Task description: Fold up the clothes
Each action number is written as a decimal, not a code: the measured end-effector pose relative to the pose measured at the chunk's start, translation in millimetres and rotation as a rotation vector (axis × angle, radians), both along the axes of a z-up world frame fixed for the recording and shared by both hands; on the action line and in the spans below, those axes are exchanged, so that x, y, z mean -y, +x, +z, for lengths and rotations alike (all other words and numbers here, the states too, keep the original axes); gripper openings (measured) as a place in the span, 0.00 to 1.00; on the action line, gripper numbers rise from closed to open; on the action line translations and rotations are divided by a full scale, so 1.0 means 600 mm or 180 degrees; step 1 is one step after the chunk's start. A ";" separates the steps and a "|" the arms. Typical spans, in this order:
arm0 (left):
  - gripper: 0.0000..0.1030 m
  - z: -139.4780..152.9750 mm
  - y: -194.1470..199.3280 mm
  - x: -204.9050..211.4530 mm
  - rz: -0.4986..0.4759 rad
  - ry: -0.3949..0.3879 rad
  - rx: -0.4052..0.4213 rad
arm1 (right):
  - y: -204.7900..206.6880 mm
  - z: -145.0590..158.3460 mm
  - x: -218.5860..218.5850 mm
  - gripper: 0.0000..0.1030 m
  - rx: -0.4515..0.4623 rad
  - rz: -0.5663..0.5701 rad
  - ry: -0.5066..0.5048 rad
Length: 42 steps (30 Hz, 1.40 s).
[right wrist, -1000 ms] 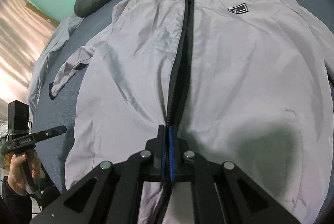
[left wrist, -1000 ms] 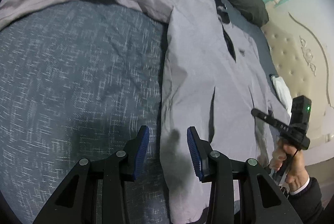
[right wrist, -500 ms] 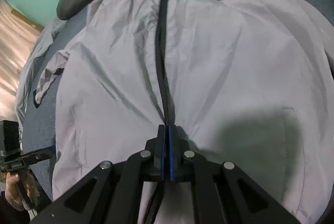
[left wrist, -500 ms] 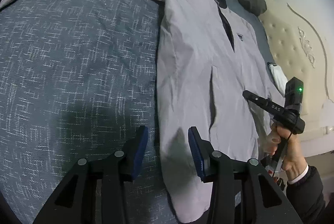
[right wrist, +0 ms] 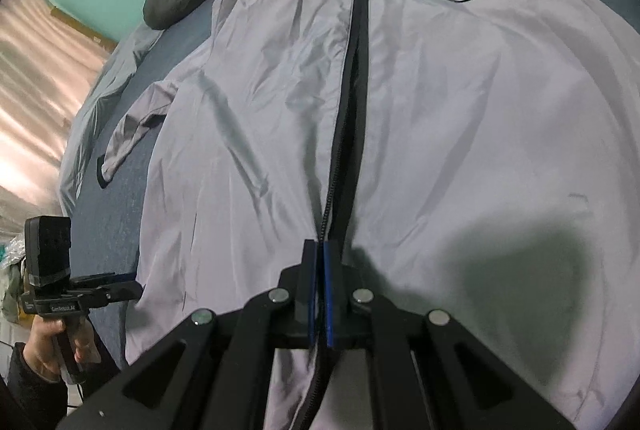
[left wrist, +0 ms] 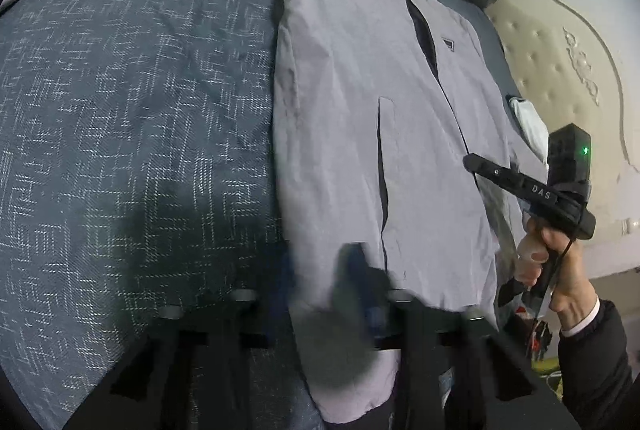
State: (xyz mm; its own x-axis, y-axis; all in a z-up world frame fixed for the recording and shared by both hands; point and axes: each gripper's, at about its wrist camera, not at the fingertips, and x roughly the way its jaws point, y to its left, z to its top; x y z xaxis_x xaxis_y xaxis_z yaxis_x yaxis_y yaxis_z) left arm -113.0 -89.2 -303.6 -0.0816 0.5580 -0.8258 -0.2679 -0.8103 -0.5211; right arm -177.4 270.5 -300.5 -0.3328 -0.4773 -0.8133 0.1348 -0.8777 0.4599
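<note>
Left wrist view: the left gripper (left wrist: 324, 294) is closing over the side edge of the grey jacket (left wrist: 360, 109), spread flat on the blue bedspread (left wrist: 128, 117). Its fingers are blurred, so how much cloth they catch is unclear; a thin bite could slip. Right wrist view: the right gripper (right wrist: 319, 294) is clamped on the zipper (right wrist: 352, 101) at the hem, which hides the pinched cloth.
</note>
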 end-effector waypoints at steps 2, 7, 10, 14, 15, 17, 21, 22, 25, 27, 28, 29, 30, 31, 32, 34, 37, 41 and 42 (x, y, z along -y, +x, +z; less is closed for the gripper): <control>0.07 0.005 0.002 0.007 0.0001 0.0004 -0.0009 | -0.002 0.000 -0.001 0.03 0.0008 0.0006 -0.0019; 0.04 0.021 0.008 0.029 -0.0026 -0.0005 -0.0063 | 0.001 0.002 -0.001 0.03 0.0021 0.0078 0.0002; 0.04 0.011 0.003 0.040 -0.0003 -0.0066 -0.0024 | 0.006 0.002 -0.004 0.06 0.0140 0.0115 -0.0057; 0.04 0.004 0.002 0.044 0.0010 -0.0107 -0.0002 | 0.028 0.016 -0.016 0.06 0.0183 0.0252 0.0010; 0.04 0.004 0.003 0.044 0.0011 -0.0114 -0.0002 | 0.035 0.022 -0.019 0.08 0.0185 0.0292 0.0035; 0.04 0.003 0.004 0.044 0.0013 -0.0126 -0.0003 | 0.048 0.033 -0.023 0.12 0.0187 0.0374 0.0083; 0.04 0.002 0.003 0.044 -0.0005 -0.0209 -0.0022 | 0.079 0.059 -0.038 0.26 0.0101 0.0545 0.0242; 0.04 -0.001 0.001 0.043 0.0007 -0.0217 -0.0004 | 0.085 0.061 -0.042 0.27 0.0108 0.0564 0.0289; 0.04 -0.006 0.007 0.044 0.0036 -0.0240 0.0033 | 0.100 0.060 -0.053 0.27 0.0149 0.0606 0.0438; 0.04 -0.002 0.013 0.045 0.0064 -0.0243 0.0035 | 0.106 0.058 -0.061 0.27 0.0164 0.0595 0.0526; 0.05 0.001 0.014 0.046 0.0084 -0.0232 0.0033 | 0.108 0.057 -0.066 0.27 0.0166 0.0575 0.0532; 0.05 0.007 0.014 0.043 0.0109 -0.0211 0.0025 | 0.110 0.057 -0.071 0.27 0.0168 0.0555 0.0538; 0.07 0.014 0.016 0.045 0.0129 -0.0211 0.0009 | 0.112 0.057 -0.076 0.27 0.0170 0.0536 0.0545; 0.13 0.021 0.018 0.047 0.0147 -0.0215 -0.0008 | 0.114 0.056 -0.081 0.27 0.0172 0.0516 0.0551; 0.17 0.028 0.020 0.050 0.0165 -0.0219 -0.0025 | 0.116 0.056 -0.086 0.27 0.0174 0.0496 0.0557; 0.32 0.043 0.022 0.059 0.0209 -0.0189 -0.0072 | 0.117 0.064 -0.104 0.27 0.0124 0.0395 0.0461; 0.34 0.065 0.030 0.080 0.0247 -0.0153 -0.0146 | 0.128 0.086 -0.157 0.28 0.0034 0.0149 0.0368; 0.35 0.065 0.042 0.089 0.0188 -0.0186 -0.0130 | 0.150 0.094 -0.230 0.39 0.0057 -0.0126 0.0340; 0.35 0.059 0.045 0.088 0.0166 -0.0179 -0.0087 | 0.158 0.093 -0.251 0.39 0.0087 -0.0211 0.0339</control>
State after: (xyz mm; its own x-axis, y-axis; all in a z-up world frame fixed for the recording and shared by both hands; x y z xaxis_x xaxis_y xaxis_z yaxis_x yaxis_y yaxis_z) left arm -85.9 -141.7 -268.2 -0.1323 0.5053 -0.8528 -0.2379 -0.8514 -0.4675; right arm -82.3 421.4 -244.5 -0.3377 -0.3654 -0.8674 0.0637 -0.9283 0.3663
